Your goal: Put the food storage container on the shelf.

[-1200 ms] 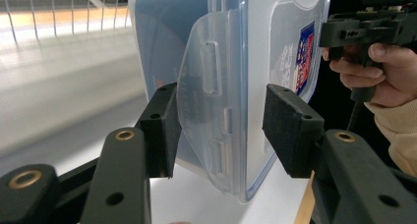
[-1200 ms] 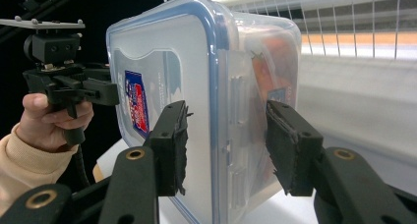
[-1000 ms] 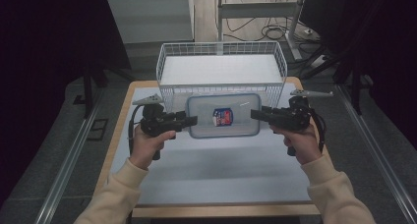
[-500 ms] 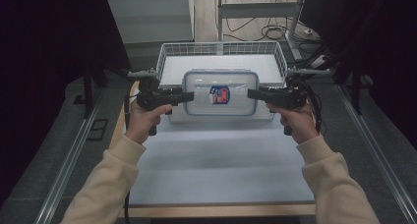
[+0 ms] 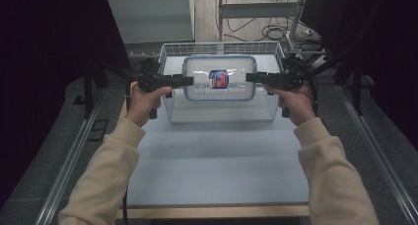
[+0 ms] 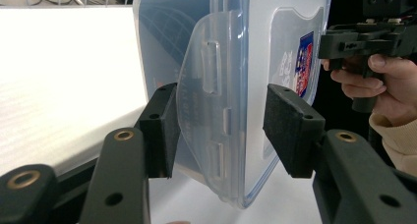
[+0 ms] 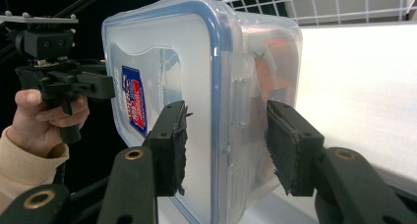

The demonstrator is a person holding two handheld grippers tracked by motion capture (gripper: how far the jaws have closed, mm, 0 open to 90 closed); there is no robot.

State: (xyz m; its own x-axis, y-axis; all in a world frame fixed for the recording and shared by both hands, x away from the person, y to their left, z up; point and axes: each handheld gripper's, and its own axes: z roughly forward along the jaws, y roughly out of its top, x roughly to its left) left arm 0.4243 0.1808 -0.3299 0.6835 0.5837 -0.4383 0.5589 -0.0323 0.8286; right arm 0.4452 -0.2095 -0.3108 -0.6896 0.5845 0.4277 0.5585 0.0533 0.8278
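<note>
The left gripper (image 5: pixel 190 80) is on the left side of the high view, at about 9 o'clock from the box. Its two jaws are squeezed onto the left end of the clear plastic box (image 5: pixel 220 79), right on the clip flap there. In the left gripper view one pad sits under the box (image 6: pixel 236 86) and the other sits on the lid side.

The box is in the middle. It hangs in the air between the two grippers, over the white wire basket (image 5: pixel 170 94). It does not look like it touches the basket floor, but I cannot be sure how high it is. The lid is on, with a blue rim and a red and blue sticker (image 5: pixel 220 79) on top. The lid faces up, so the box is flat and level. Its long side runs from 9 o'clock to 3 o'clock, from one gripper to the other.

The right gripper (image 5: pixel 249 77) is on the right, at about 3 o'clock from the box. Its jaws are squeezed onto the right end of the box (image 7: pixel 206 86), with one pad on the lid and one under the bottom.

So the work looks more than half done. The box is picked up with both grippers and is over the basket, at about 12 o'clock on the table (image 5: pixel 217 166). What is left, I think, is to put it down inside the basket, then let go with both grippers and pull them away.
</note>
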